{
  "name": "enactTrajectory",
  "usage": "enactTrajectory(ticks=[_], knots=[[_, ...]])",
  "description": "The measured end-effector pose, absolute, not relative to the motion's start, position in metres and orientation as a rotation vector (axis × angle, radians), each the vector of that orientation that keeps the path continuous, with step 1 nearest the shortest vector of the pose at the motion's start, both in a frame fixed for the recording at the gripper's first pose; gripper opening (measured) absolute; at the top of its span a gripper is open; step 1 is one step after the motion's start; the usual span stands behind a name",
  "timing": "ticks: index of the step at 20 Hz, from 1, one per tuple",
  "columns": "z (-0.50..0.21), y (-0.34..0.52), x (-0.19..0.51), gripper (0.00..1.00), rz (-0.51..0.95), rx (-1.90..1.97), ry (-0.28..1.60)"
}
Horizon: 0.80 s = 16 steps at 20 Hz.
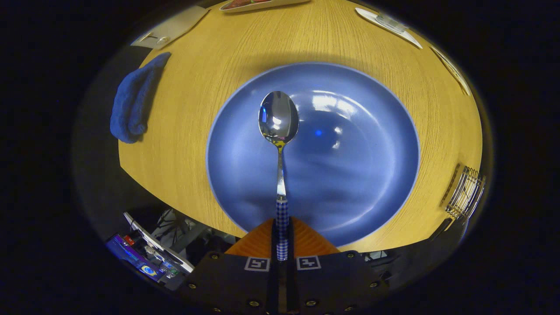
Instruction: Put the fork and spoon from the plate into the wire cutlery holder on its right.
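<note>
Gripper pointing forward, jaws clamped on spoon handle

My gripper: dark flat body plates studded with small round screws, two square black-and-white fiducial markers side by side, ribbed wedge-shaped fingers tapering forward.

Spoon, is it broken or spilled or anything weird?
No. The spoon looks whole, gripped by its checked handle in the gripper, over a clean blue plate. Nothing spilled.
</note>
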<state>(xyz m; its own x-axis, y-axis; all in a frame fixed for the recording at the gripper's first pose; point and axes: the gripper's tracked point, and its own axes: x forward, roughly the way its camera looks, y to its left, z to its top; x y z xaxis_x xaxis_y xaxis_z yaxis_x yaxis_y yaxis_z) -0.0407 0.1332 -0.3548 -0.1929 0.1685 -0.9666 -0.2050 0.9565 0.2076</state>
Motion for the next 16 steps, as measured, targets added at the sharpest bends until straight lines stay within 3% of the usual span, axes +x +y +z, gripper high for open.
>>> enactTrajectory(ticks=[3, 4, 7, 16], knots=[[-0.357, 0.119, -0.042, 0.08, 0.404, -0.161, 1.713], [-0.352, 0.115, -0.048, 0.01, 0.431, -0.165, 1.719], [-0.327, 0.097, -0.063, 0.01, 0.500, -0.205, 1.764], [-0.300, 0.038, -0.064, 0.01, 0.470, -0.204, 1.781]])
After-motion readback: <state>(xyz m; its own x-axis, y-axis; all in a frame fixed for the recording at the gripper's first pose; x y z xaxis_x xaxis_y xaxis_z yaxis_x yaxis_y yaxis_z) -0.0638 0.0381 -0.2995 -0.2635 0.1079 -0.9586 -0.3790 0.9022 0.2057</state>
